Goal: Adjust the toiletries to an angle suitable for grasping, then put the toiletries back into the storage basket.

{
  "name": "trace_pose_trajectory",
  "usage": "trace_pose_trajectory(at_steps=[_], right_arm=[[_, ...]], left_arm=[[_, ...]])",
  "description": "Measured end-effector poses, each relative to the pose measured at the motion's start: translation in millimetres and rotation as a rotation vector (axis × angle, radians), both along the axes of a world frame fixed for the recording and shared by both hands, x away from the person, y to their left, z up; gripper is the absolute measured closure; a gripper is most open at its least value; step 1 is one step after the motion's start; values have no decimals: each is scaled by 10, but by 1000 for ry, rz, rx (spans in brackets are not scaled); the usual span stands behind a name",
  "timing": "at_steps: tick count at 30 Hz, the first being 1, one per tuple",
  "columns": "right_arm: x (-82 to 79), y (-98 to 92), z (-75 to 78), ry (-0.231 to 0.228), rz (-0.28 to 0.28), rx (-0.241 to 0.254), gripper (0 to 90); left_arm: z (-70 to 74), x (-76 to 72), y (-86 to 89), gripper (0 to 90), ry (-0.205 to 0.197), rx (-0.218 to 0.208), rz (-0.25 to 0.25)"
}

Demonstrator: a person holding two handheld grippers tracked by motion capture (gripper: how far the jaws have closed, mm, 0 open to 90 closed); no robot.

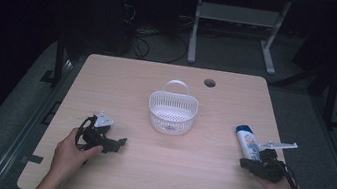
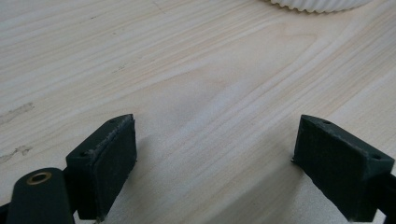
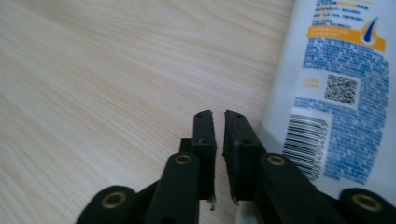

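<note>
Rightward, bottle (image 1: 248, 144) near table edge (image 1: 271, 140), right gripper (image 3: 218, 122) fingers nearly together beside it

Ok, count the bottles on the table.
1: a white bottle lying near the table's right edge, right beside the right gripper. The basket's inside isn't fully visible, so something could hide there.

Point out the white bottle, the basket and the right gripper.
white bottle (image 1: 248, 143): high view, on the middle of its label.
basket (image 1: 172, 116): high view, on its front wall.
right gripper (image 3: 218, 116): right gripper view, between the tips of its nearly closed jaws.
</note>
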State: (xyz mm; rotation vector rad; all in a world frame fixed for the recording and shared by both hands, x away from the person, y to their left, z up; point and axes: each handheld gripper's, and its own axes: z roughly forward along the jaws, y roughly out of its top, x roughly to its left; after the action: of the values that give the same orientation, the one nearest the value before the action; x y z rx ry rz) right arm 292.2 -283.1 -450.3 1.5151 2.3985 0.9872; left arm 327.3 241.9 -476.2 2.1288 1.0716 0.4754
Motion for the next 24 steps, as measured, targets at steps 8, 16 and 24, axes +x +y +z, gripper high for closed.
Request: trace_pose_trajectory(at_steps=[8,16,24], right_arm=[[-4,50,110,-37,-3,48,587],[48,25,250,-112,-37,64,442],[184,24,313,-110,-83,1,325]], left_arm=[[0,1,1,126,-1,1,0],[-1,0,-2,127,-1,-3,1],[-1,0,-2,127,-1,-3,1]])
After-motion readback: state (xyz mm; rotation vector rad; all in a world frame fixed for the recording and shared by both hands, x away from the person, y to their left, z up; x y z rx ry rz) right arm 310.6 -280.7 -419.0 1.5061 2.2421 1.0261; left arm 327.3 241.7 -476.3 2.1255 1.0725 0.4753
